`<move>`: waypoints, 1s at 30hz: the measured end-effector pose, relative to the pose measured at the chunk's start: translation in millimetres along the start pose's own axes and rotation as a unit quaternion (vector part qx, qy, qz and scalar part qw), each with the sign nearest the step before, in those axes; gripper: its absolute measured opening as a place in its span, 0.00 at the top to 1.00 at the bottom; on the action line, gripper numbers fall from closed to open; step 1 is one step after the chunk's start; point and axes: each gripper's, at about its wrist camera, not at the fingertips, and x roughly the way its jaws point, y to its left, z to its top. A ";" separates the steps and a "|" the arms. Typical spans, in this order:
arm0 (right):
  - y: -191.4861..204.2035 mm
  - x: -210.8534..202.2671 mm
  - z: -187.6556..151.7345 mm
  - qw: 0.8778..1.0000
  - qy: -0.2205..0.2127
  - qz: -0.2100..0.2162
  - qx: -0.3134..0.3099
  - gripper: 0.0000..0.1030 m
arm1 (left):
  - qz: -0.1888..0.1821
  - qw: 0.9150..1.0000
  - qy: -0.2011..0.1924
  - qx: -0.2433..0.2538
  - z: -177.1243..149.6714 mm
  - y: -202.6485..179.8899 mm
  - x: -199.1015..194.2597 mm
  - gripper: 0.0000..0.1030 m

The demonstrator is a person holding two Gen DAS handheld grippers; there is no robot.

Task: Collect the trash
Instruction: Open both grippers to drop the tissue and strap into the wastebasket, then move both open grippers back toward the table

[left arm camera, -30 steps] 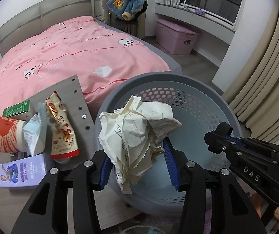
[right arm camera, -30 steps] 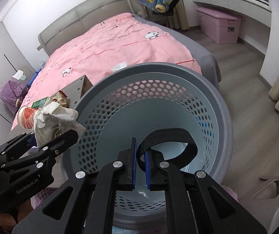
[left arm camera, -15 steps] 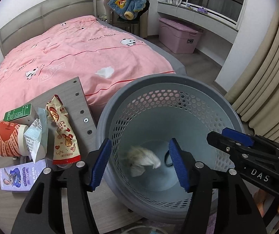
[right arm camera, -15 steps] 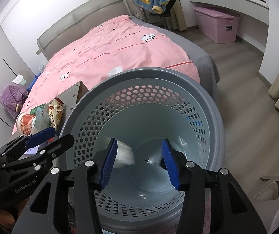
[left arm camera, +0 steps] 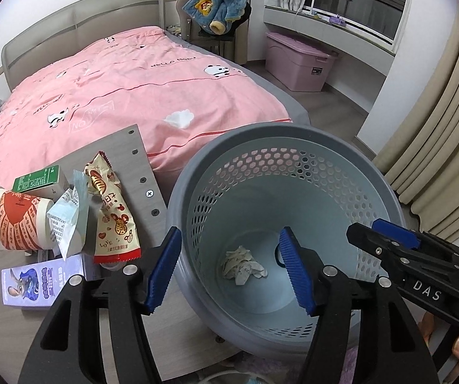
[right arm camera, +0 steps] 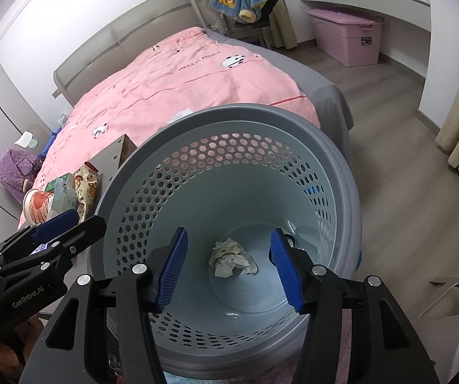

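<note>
A grey perforated basket point(left arm camera: 293, 134) stands by the bed; it also shows in the right wrist view point(right arm camera: 229, 112). A crumpled paper ball point(left arm camera: 243, 264) lies on its bottom, also seen in the right wrist view point(right arm camera: 231, 257). A black band point(left arm camera: 277, 252) lies beside it, mostly hidden behind a finger. My left gripper point(left arm camera: 231, 270) is open and empty above the basket's left rim. My right gripper point(right arm camera: 229, 265) is open and empty over the basket. On the grey board point(left arm camera: 114, 147) lie a snack wrapper point(left arm camera: 112, 211), a red paper cup point(left arm camera: 16, 220), a pale blue packet point(left arm camera: 69, 214), a green box point(left arm camera: 38, 177) and a purple carton point(left arm camera: 42, 280).
A bed with a pink cover point(left arm camera: 117, 86) lies behind the board and basket. A pink storage box point(left arm camera: 298, 60) and a chair with a blue jacket point(left arm camera: 218, 6) stand at the back. Curtains point(left arm camera: 437, 147) hang at the right. Wood floor point(right arm camera: 405, 192) lies right of the basket.
One second ago my left gripper held the paper ball and my right held the black band. Both opened and the two things dropped into the basket.
</note>
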 end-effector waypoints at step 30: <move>13.6 -25.6 -18.9 0.999 -0.040 0.033 0.010 0.37 | 0.020 0.999 -0.027 -0.016 -24.5 10.6 -35.9 0.38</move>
